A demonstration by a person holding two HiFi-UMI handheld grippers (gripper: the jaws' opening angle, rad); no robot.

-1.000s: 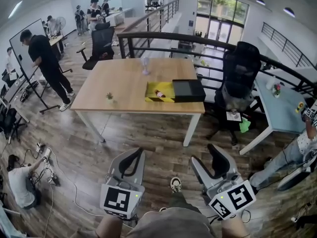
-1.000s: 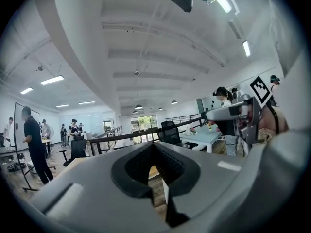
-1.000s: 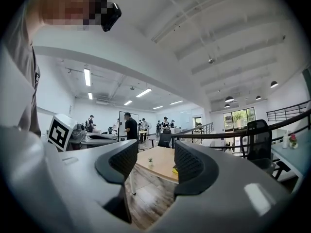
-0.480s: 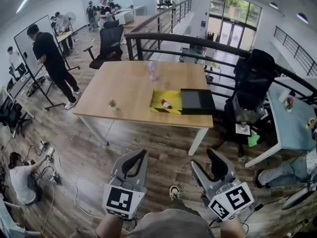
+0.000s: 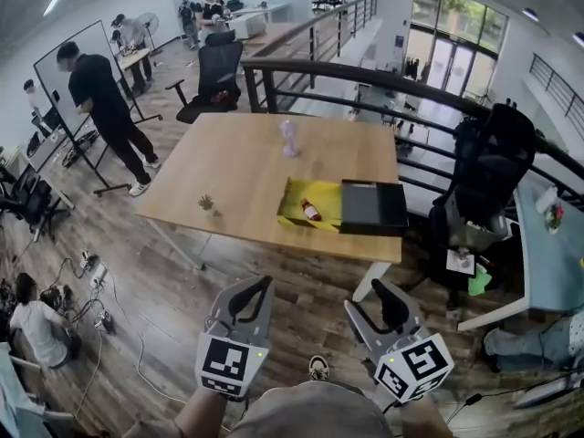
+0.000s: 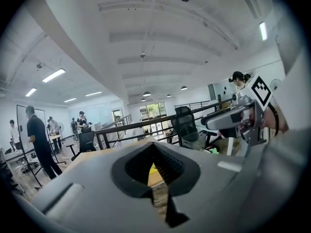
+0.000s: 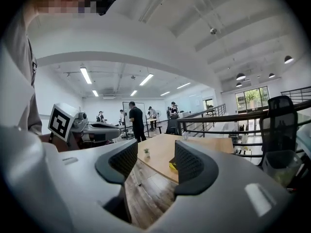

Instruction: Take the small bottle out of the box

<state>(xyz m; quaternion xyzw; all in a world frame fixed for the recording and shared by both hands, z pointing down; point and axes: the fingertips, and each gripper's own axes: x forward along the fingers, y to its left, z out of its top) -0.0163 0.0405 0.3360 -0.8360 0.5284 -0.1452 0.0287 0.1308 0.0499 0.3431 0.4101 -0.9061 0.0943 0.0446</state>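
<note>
The small bottle [image 5: 311, 212], red-brown with a white cap, lies in an open yellow box [image 5: 297, 210] on the wooden table [image 5: 237, 172]; the box's black lid [image 5: 372, 206] rests against its right side. Both grippers hang low over the floor, well short of the table. My left gripper [image 5: 251, 297] is shut, its tips meeting with nothing between them [image 6: 154, 147]. My right gripper [image 5: 377, 305] stands open and empty; between its jaws [image 7: 155, 166] I see the table edge and a corner of the yellow box [image 7: 173, 167].
A tiny potted plant [image 5: 206, 203] and a clear glass object [image 5: 289, 138] stand on the table. A black office chair [image 5: 493, 167] is at the table's right end, a dark railing [image 5: 365, 71] behind. People stand far left, and one sits on the floor [image 5: 27, 322] among cables.
The table and box have drawn closer and lower in the head view. Both grippers keep the same pose and jaw state.
</note>
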